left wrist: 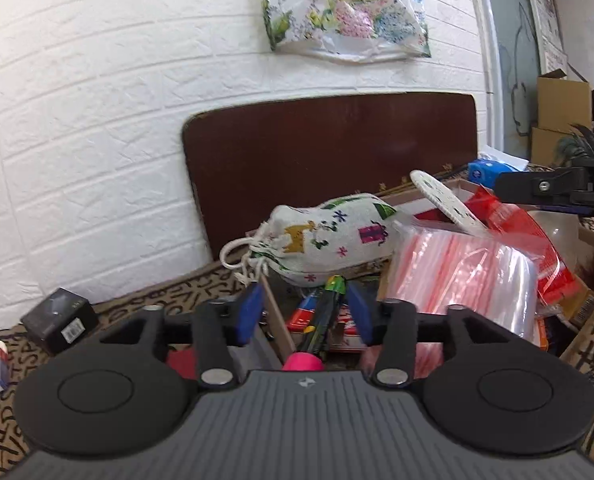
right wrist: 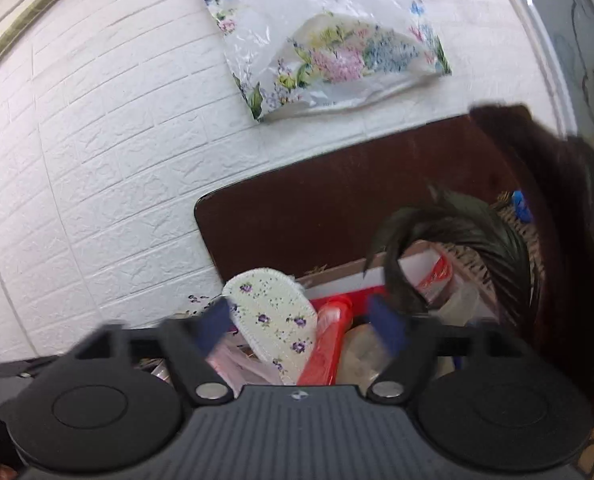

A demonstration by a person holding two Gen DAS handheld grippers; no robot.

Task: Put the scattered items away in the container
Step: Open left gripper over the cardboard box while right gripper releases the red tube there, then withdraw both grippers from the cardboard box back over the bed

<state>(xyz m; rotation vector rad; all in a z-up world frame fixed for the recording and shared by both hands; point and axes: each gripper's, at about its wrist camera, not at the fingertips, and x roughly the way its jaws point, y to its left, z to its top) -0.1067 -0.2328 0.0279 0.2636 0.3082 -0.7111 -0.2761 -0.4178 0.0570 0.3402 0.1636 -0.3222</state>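
Hovering over the open cardboard box (left wrist: 429,196) that serves as the container, the left gripper (left wrist: 305,312) has its blue pads parted, and a dark marker pen with a green band and a pink end (left wrist: 321,320) lies between them without being pressed; it seems just let go so that it can rest among the other things. The box is already quite full: a white drawstring cloth pouch printed with small coloured figures (left wrist: 329,236) leans at its left side, a thick stack of clear zip bags with red strips (left wrist: 465,272) fills the middle, and a white flowered fabric insole (right wrist: 273,320) stands slanted, probably because no flat room is left. The right gripper (right wrist: 301,324) is wide open above the same box and grips nothing (dark feathers (right wrist: 457,236) curl close to its right finger, perhaps a duster just dropped). Outside the box, a small black carton (left wrist: 59,318) still waits on the patterned cloth (left wrist: 145,300). On the flowered plastic bag (right wrist: 321,40) pinned to the wall, cursive writing starts like "Beautiful", the rest unreadable.
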